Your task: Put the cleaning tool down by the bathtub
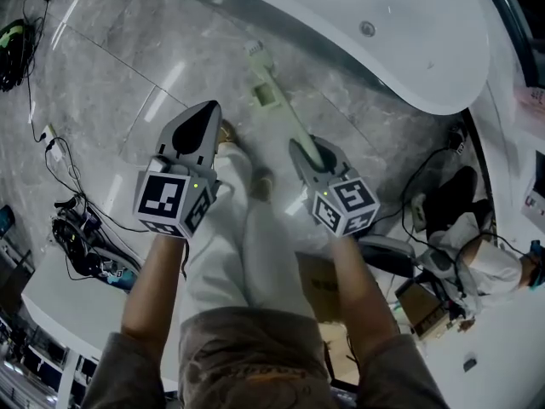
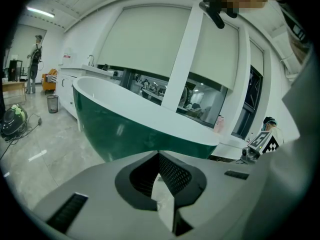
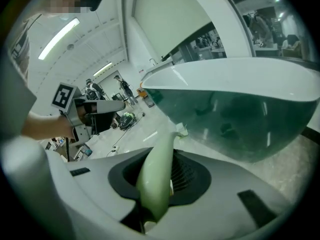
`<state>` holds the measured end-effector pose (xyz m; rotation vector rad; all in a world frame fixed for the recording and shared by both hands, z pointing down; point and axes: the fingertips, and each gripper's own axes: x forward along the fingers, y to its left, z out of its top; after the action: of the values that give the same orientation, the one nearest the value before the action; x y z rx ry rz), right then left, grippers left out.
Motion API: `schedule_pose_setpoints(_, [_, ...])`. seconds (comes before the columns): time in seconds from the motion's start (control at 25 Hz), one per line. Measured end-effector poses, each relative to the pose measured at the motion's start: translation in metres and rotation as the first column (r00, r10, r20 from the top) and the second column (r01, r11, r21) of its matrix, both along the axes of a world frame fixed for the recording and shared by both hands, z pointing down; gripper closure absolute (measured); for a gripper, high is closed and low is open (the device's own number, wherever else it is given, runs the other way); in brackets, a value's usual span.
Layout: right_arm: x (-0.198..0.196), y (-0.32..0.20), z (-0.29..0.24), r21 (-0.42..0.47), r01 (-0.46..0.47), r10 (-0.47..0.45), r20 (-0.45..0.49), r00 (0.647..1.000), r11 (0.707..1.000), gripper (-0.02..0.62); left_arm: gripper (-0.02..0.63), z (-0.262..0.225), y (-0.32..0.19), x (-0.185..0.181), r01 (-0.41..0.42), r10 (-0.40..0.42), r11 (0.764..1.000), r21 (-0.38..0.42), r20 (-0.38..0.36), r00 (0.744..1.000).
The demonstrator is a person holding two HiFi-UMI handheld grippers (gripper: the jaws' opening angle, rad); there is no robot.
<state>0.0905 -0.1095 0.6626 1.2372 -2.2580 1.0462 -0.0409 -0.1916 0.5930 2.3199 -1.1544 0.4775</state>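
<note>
The cleaning tool is a pale green long-handled brush. Its handle sits between the jaws of my right gripper, which is shut on it. The tool's head points away from me over the grey marble floor, just short of the bathtub. That tub is white inside with a dark green outer wall. To the left, level with the right one, my left gripper is shut with nothing in it. In the left gripper view the tub stands straight ahead beyond the closed jaws.
Cables and a green machine lie on the floor at left. A white counter corner is at lower left. Shoes, a box and gear crowd the floor at right. My legs in white trousers are below the grippers.
</note>
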Motion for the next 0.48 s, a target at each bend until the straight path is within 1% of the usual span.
schedule_pose_setpoints(0.28, [0.001, -0.008, 0.054, -0.055, 0.01, -0.011, -0.026, 1.0, 0.998, 0.512, 0.606, 0.023, -0.01, 0.002, 0.009, -0.009, 1.0, -0.001, -0.008, 1.0])
schedule_pose_setpoints(0.48, [-0.001, -0.011, 0.086, -0.11, 0.028, -0.033, -0.05, 0.998, 0.994, 0.512, 0.606, 0.027, -0.014, 0.003, 0.004, -0.004, 1.0, -0.001, -0.011, 1.0])
